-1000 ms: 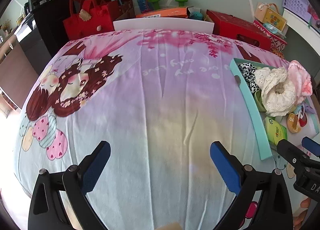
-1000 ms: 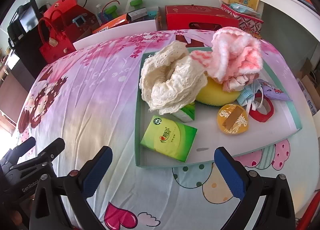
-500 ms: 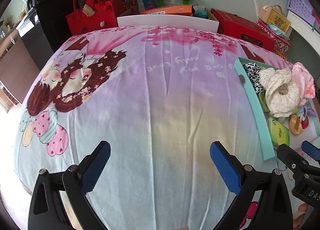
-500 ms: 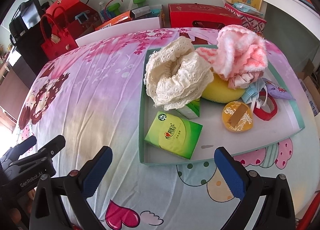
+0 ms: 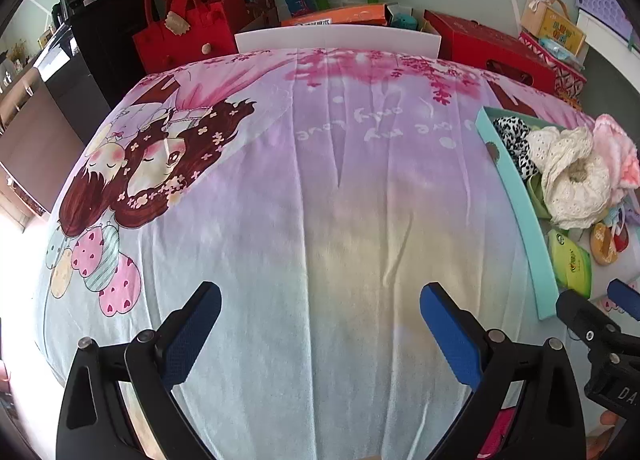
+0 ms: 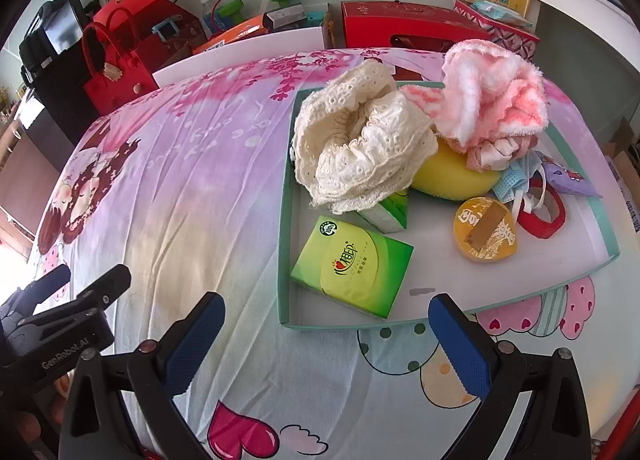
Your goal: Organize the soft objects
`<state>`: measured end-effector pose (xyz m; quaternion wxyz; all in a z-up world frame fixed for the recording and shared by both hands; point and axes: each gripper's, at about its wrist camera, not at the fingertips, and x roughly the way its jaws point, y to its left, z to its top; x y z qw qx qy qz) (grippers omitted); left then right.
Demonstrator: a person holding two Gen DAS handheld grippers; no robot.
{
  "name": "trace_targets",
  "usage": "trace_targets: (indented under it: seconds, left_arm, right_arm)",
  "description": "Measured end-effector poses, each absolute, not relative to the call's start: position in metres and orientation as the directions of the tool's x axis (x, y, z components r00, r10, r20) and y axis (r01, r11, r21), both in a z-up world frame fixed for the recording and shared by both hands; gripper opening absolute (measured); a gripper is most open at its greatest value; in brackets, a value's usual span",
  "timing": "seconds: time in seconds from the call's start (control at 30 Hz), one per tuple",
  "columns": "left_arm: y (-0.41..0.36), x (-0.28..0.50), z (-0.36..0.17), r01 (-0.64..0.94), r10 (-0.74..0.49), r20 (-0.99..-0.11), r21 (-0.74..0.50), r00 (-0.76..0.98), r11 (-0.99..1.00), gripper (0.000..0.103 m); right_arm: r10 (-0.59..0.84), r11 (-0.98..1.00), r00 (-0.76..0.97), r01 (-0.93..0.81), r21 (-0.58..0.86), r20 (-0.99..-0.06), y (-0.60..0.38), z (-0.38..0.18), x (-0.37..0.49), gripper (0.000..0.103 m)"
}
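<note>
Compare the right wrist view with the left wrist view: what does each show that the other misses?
Only the right wrist view shows the yellow sponge, the purple pouch and the blue face mask. Only the left wrist view shows the leopard-print cloth at the tray's far end. Both show the tray, the cream lace cloth, the pink fluffy cloth, the green tissue pack and the round orange soap. The left gripper and right gripper are both open and empty.

Left hand-held gripper swung left: tray now nearer right frame edge. Right hand-held gripper pulled back slightly; tray contents unmoved.
</note>
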<state>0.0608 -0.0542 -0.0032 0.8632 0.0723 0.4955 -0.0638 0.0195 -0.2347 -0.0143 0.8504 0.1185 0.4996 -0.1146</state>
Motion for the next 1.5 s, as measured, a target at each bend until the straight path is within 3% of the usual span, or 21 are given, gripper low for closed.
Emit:
trace_targets:
  seconds: [1.5]
  left_arm:
    - [-0.0603,0.0621,-0.0096,0.199,-0.013,-0.875,0.096,0.484,0.975,0.1]
  right_arm:
    - [-0.091,0.936,0.467,0.342,0.084,-0.88,-0.2396,-0.0128,0.0143,0.103]
